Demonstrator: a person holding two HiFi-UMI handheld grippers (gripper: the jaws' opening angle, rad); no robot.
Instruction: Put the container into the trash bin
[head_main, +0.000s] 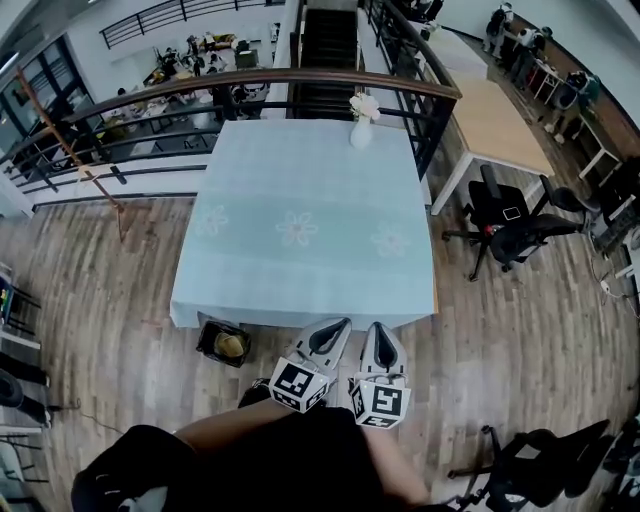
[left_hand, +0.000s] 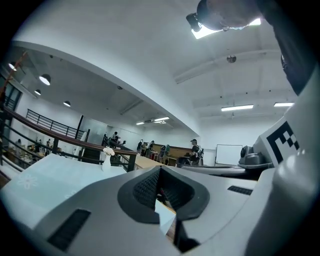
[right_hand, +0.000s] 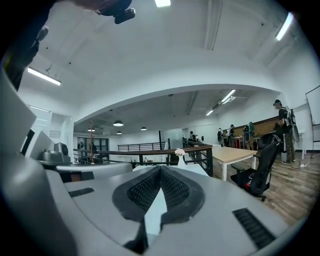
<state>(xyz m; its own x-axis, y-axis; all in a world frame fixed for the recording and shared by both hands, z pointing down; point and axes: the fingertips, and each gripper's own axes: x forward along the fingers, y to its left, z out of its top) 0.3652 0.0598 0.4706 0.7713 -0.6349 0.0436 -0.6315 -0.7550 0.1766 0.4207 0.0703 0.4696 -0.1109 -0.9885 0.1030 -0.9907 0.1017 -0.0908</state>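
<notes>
A small black trash bin (head_main: 223, 343) stands on the wood floor by the near left corner of the table (head_main: 300, 180), which wears a pale blue cloth. Something yellowish lies inside the bin. I see no container on the tabletop. Both grippers are held close to the person's body at the table's near edge, pointing forward. My left gripper (head_main: 338, 323) is shut with nothing between its jaws (left_hand: 159, 169). My right gripper (head_main: 378, 330) sits beside it, also shut and holding nothing (right_hand: 160, 167).
A white vase with a flower (head_main: 361, 128) stands at the table's far edge, also seen as the vase (left_hand: 106, 156) and the vase (right_hand: 180, 157). A curved railing (head_main: 300, 80) runs behind. A wooden table (head_main: 495, 125) and black office chairs (head_main: 510, 225) stand to the right.
</notes>
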